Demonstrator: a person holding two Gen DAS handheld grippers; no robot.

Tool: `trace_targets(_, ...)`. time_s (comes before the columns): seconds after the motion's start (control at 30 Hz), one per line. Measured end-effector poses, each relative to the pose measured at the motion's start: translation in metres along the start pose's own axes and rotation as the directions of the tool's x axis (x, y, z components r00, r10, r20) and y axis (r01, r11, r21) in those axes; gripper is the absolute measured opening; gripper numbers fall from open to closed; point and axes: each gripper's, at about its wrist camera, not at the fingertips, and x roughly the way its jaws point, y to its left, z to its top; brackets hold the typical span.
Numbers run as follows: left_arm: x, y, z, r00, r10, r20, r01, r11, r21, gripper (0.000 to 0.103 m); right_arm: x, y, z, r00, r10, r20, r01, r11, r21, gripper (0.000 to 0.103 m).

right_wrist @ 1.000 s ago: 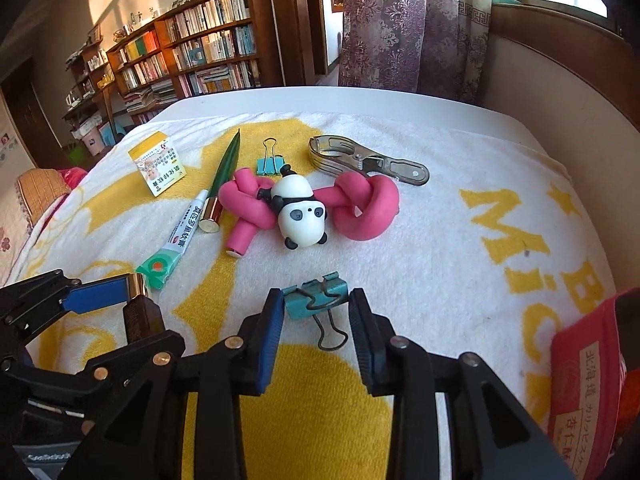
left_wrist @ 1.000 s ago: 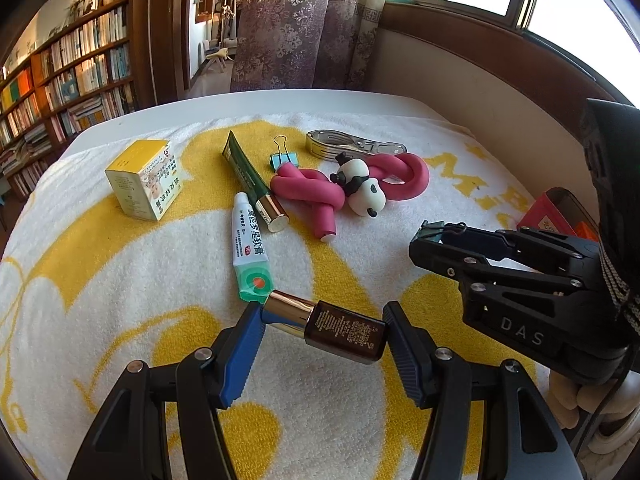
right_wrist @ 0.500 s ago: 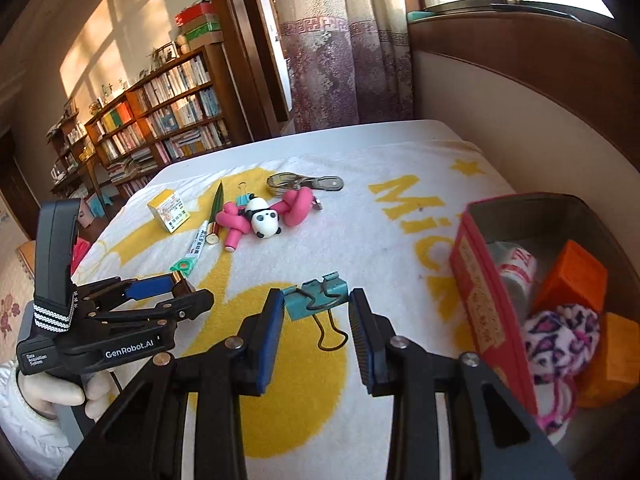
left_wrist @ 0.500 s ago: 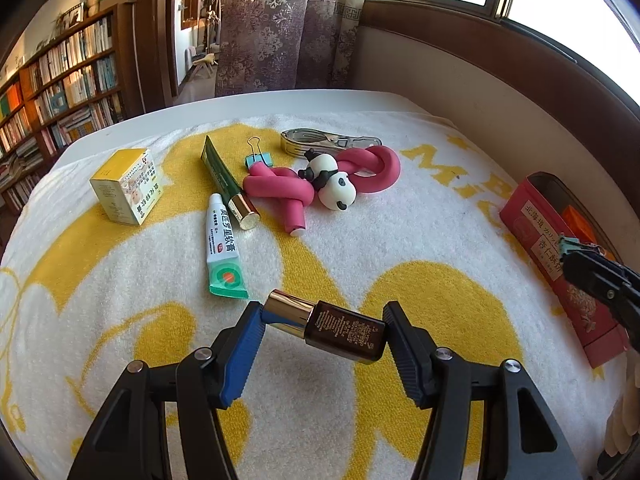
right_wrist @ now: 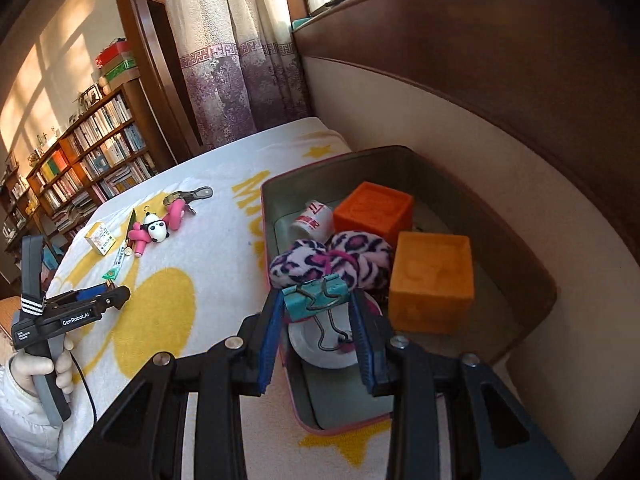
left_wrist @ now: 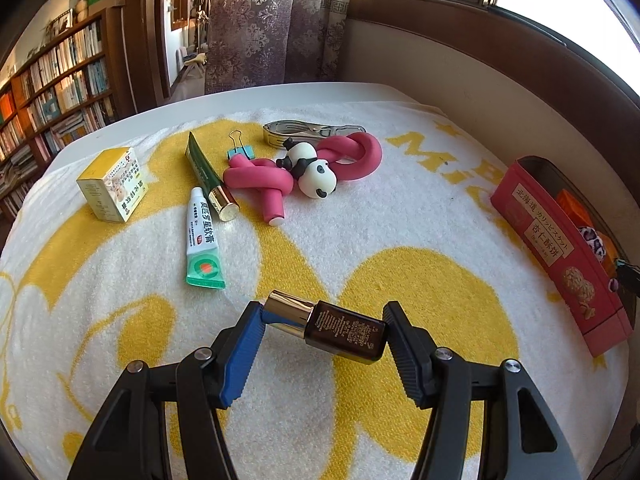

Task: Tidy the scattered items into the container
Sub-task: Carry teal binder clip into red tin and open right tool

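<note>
My right gripper jaws grip a teal binder clip above the container, hiding its plate; my left gripper jaws clamp a brown bottle.

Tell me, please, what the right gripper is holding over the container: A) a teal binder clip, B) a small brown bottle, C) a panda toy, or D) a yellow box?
A: the right gripper is shut on the teal binder clip, above the open container.
</note>
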Motion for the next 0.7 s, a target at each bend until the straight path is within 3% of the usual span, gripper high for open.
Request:
trace_targets(0.17,0.000,0.000,0.000,1.000,0.000,0.000,0.000,1.000,0.001,0.063,0.016,-0.007,0.000,0.999,0.003,-0.052,-0.002,1.000,0.025,0.037)
trace_targets(0.33,0.000,0.000,-0.001,1.000,-0.004,-0.005,0.004,1.000,-0.003,0.063,0.038,-0.006,0.007,0.987,-0.082,-0.137,0.082,0.997,-0.003,0.037)
trace_targets(0.7,0.002,0.000,-0.001,1.000,-0.003,-0.008,0.003,1.000,-0.001,0.063,0.074,-0.005,0.041,0.977,-0.077,-0.201,0.073,0.997,-0.026,0.036)
